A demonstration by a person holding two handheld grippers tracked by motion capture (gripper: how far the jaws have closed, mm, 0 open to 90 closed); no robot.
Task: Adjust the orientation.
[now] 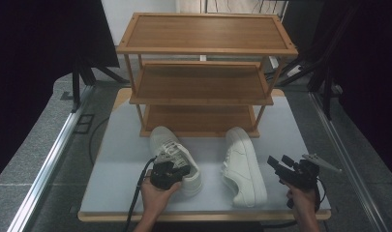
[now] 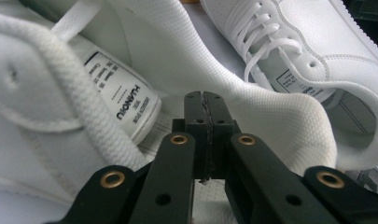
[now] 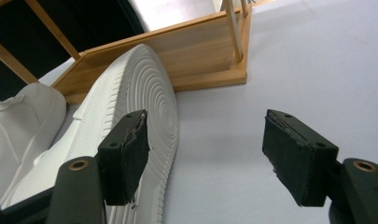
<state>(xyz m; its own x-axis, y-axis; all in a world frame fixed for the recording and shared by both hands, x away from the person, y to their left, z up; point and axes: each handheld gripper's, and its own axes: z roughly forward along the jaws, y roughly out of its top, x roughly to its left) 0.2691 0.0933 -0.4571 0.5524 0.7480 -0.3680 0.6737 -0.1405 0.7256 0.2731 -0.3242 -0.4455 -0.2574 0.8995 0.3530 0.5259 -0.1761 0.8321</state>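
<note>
Two white sneakers lie on the pale board in front of a wooden rack. The left sneaker [image 1: 176,157] stands upright, and my left gripper [image 1: 176,171] sits at its heel end. In the left gripper view the jaws [image 2: 205,98] are pressed together at the sneaker's mesh-lined opening [image 2: 51,107], with nothing seen between the pads. The second sneaker [image 2: 317,42] lies beyond. That right sneaker [image 1: 243,164] is tipped on its side. My right gripper [image 1: 276,166] hovers open just right of it. In the right gripper view its ribbed sole [image 3: 149,88] faces my open gripper [image 3: 205,140].
A three-shelf wooden rack [image 1: 203,82] stands at the far side of the board [image 1: 121,159]; its bottom shelf [image 3: 196,51] is just behind the sneakers. Metal rails and dark stands flank the table. Bare board lies right of the right sneaker.
</note>
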